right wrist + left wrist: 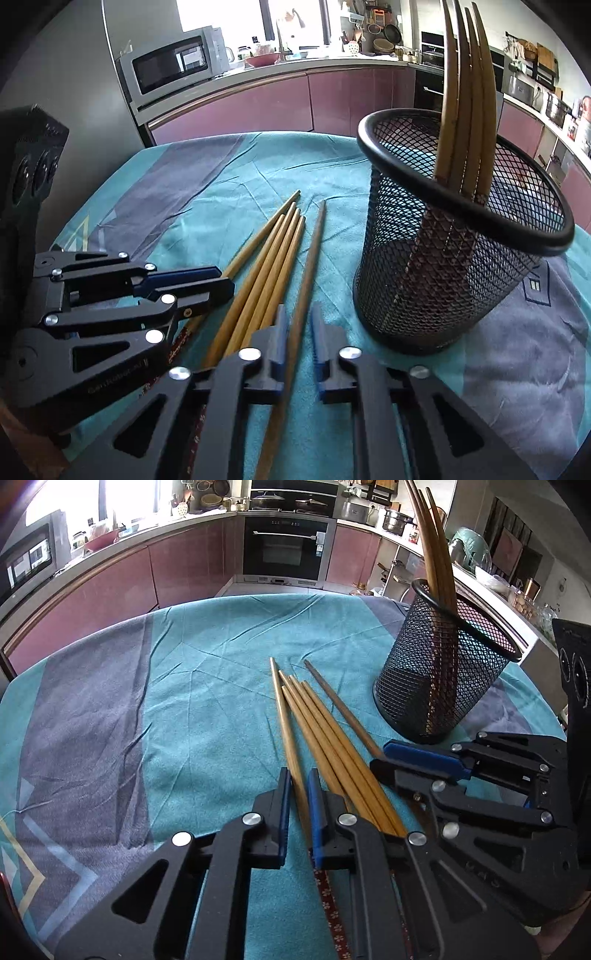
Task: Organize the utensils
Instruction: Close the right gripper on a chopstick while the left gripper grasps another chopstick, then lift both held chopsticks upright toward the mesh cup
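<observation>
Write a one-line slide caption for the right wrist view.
Right tongs open astride a darker chopstick on the teal cloth, beside a mesh holder already holding chopsticks.

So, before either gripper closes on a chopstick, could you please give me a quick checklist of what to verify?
1. Left gripper open, straddling the leftmost chopstick: ok.
2. Right gripper open, straddling the darker chopstick: ok.
3. Only one stick between each pair of fingers: ok.
4. Mesh holder upright on the cloth: ok.
5. Room left in holder beside its chopsticks: ok.
6. Grippers clear of each other: cannot tell.
</observation>
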`<state>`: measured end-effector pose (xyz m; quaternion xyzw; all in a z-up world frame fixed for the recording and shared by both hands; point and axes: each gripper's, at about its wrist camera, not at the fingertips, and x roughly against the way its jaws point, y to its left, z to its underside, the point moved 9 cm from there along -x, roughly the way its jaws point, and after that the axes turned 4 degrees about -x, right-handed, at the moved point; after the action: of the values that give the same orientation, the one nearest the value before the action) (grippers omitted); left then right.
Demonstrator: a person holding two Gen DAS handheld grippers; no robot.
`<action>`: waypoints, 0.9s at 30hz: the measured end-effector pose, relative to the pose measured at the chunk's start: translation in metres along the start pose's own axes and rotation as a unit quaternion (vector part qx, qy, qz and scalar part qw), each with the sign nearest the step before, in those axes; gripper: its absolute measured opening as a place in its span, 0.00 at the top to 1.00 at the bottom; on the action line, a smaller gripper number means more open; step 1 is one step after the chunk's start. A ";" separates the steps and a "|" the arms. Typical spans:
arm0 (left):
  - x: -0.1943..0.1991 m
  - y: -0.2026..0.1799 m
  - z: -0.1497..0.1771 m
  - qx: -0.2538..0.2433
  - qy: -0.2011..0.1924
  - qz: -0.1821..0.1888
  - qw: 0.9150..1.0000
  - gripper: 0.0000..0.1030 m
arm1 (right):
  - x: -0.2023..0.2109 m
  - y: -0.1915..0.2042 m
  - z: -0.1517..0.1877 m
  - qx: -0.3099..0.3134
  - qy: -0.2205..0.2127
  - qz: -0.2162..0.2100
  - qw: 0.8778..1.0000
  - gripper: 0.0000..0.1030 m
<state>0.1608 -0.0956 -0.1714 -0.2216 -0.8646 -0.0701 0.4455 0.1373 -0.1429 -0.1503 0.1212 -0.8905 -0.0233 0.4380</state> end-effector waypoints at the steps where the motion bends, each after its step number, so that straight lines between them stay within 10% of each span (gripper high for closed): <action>1: -0.001 0.000 -0.001 0.004 0.000 0.002 1.000 0.91 | 0.000 -0.001 0.000 -0.003 0.000 -0.002 1.000 0.92; 27: 0.078 -0.012 -0.010 0.001 -0.071 0.068 0.995 0.93 | 0.083 0.007 -0.020 0.000 -0.077 -0.075 0.994 0.95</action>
<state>0.1235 -0.0840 -0.1020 -0.2838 -0.8772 -0.0233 0.3866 0.1032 -0.1542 -0.0727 0.1853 -0.9100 -0.0652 0.3652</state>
